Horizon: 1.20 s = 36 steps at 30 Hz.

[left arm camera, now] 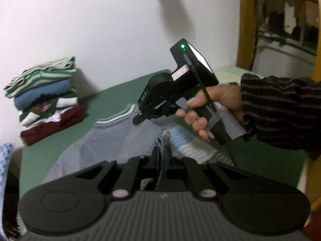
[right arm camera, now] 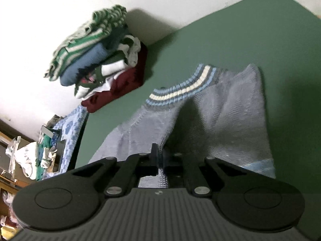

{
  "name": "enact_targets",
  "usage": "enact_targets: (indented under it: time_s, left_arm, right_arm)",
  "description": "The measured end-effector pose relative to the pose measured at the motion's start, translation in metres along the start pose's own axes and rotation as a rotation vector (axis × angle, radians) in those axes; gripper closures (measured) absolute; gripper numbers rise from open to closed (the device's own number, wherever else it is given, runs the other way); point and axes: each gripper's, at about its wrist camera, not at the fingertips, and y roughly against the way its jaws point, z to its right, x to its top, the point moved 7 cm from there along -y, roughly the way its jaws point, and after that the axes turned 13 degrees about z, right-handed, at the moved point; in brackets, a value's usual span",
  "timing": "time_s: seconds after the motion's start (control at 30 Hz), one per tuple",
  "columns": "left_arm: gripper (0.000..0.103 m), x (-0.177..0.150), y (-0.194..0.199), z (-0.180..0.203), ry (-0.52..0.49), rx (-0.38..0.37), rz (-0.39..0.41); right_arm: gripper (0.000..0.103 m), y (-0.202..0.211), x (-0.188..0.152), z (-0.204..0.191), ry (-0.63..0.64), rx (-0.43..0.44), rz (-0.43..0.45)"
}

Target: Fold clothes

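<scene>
A grey-blue knitted sweater (left arm camera: 112,144) with a striped collar (left arm camera: 114,118) lies on a green surface (left arm camera: 120,92). In the left wrist view my left gripper (left arm camera: 161,153) is shut on a raised fold of the knit near a pale blue striped cuff (left arm camera: 186,142). A hand in a dark striped sleeve holds my right gripper (left arm camera: 136,121), which points down at the sweater just beyond. In the right wrist view the right gripper (right arm camera: 160,154) is shut on a pinch of the sweater (right arm camera: 230,120), and the fabric tents up from the green surface (right arm camera: 260,30) toward the jaws.
A stack of folded clothes (left arm camera: 46,100) (right arm camera: 96,64) stands against the white wall at the far left of the surface. Blue patterned cloth (right arm camera: 70,136) hangs at its left edge, with clutter (right arm camera: 30,156) beyond. A wooden door frame (left arm camera: 244,20) rises at the right.
</scene>
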Motion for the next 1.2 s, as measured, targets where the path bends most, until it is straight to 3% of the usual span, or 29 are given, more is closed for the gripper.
enact_targets:
  time_s: [0.13,0.4,0.7,0.83,0.9,0.97,1.1,1.17,1.2]
  left_arm:
    - [0.103,0.005,0.002,0.019,0.033,-0.072,-0.003]
    - [0.103,-0.012,-0.009,0.07,0.03,-0.154,-0.099]
    - [0.102,-0.035,-0.018,0.103,0.021,-0.16,-0.211]
    - [0.099,-0.044,-0.02,0.116,0.04,-0.172,-0.246]
    - [0.099,-0.048,-0.021,0.118,0.06,-0.182,-0.259]
    - [0.095,-0.053,-0.024,0.12,0.076,-0.177,-0.28]
    - [0.09,-0.057,-0.024,0.115,0.122,-0.136,-0.302]
    - [0.077,-0.057,-0.023,0.111,0.147,-0.107,-0.299]
    - [0.077,-0.057,-0.023,0.109,0.16,-0.095,-0.297]
  right_arm:
    - [0.099,0.025,0.002,0.009,-0.003,0.016,0.002]
    - [0.099,0.059,-0.008,0.041,-0.031,0.023,-0.027]
    - [0.097,0.058,-0.029,0.075,-0.046,0.036,-0.094]
    - [0.086,0.059,-0.039,0.086,-0.038,0.047,-0.137]
    - [0.075,0.065,-0.044,0.087,-0.017,0.062,-0.156]
    - [0.07,0.074,-0.051,0.084,0.015,0.09,-0.173]
    - [0.072,0.1,-0.069,0.077,0.098,0.134,-0.214]
    - [0.074,0.113,-0.081,0.073,0.131,0.154,-0.229]
    - [0.074,0.119,-0.086,0.073,0.137,0.155,-0.233]
